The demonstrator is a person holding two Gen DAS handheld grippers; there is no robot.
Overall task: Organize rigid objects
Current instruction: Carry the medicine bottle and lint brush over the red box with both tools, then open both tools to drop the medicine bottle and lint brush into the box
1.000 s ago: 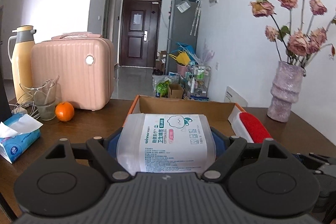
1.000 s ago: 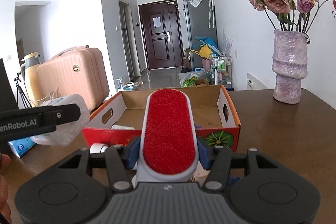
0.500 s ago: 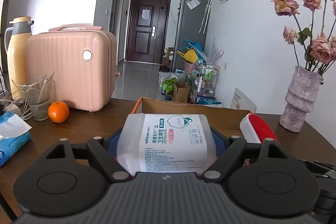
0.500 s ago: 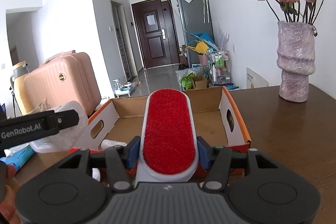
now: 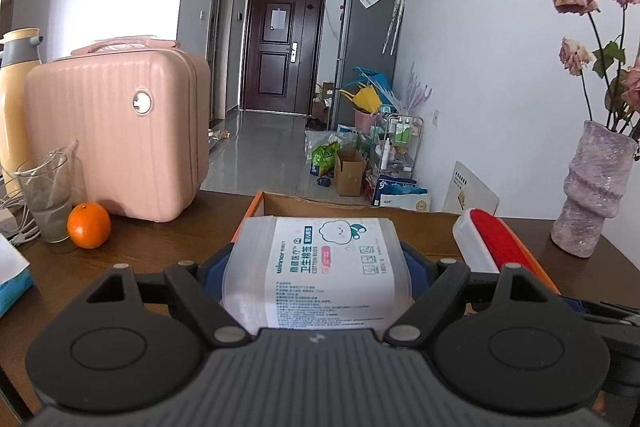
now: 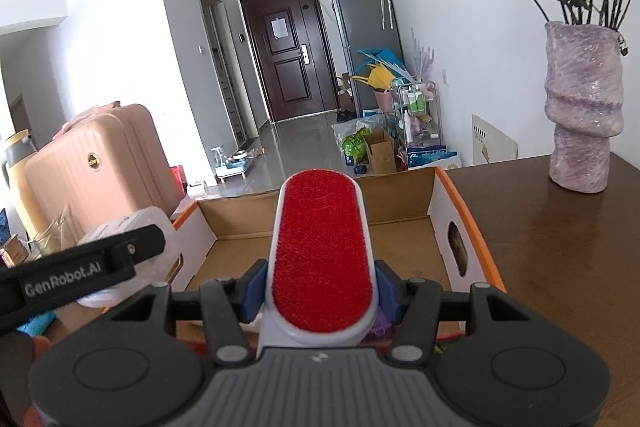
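The left gripper (image 5: 318, 259) clamps a clear plastic box of cotton swabs (image 5: 320, 267), its jaws set wide around the box's sides. The right gripper (image 6: 322, 291) pinches a red-faced lint brush (image 6: 322, 251) between narrow jaws, the red pad facing up.

The open cardboard box (image 6: 404, 223) with orange edges lies directly ahead of and below both grippers. Seen from the right wrist, the brush head already overhangs the box's near wall, and bare cardboard floor shows ahead of and to the right of the brush. The brush's long axis runs straight forward along the gripper's fingers, toward the box's far wall. From the left wrist, only the box's far wall (image 5: 304, 201) shows beyond the swab box, so that load also sits over or just short of the box; which of the two I cannot tell. The swab box's long side lies across the gripper.

In my judgement the right hand is the nearer to a drop, since its brush is clearly above the interior, while the left gripper (image 6: 80, 267) hangs at the box's left wall in that view.

Counts: two grippers, each loaded; one swab box; one lint brush; one cardboard box. Beyond them stand one pink suitcase (image 5: 116, 131), one orange (image 5: 88, 225), one glass (image 5: 44, 199), one yellow flask (image 5: 18, 87) and one vase of dried roses (image 6: 582, 107).
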